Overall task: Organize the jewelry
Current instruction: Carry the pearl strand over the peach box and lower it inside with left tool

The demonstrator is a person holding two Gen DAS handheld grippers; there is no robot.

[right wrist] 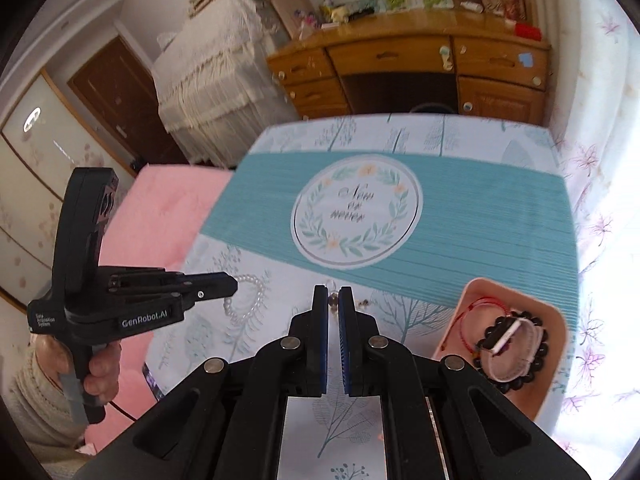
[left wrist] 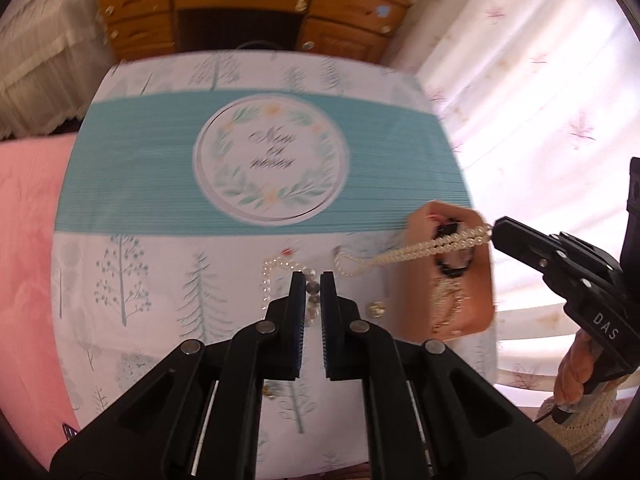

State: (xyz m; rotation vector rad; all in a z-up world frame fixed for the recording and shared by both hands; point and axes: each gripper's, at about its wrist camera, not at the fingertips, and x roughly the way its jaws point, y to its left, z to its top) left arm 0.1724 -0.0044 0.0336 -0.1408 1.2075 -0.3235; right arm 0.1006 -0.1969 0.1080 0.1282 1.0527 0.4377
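A pink tray (left wrist: 476,312) stands at the table's right side; it also shows in the right wrist view (right wrist: 476,292) with a black bead bracelet (right wrist: 536,360), a red cord bracelet (right wrist: 468,316) and a white band in it. My right gripper (left wrist: 494,229) is shut on a pearl necklace (left wrist: 420,250) that hangs over the tray; in its own view (right wrist: 333,300) only a bead shows between the pads. My left gripper (left wrist: 308,280) hovers narrowly open over a clear bead bracelet (left wrist: 312,300). A pearl bracelet (right wrist: 248,300) lies by the left gripper (right wrist: 232,286).
The table has a tree-print cloth (left wrist: 160,288) with a teal band (left wrist: 140,168). A pink bed (left wrist: 24,260) lies to the left, a white curtain (left wrist: 540,100) to the right, a wooden desk (left wrist: 248,8) beyond. A small earring (left wrist: 376,309) lies by the tray.
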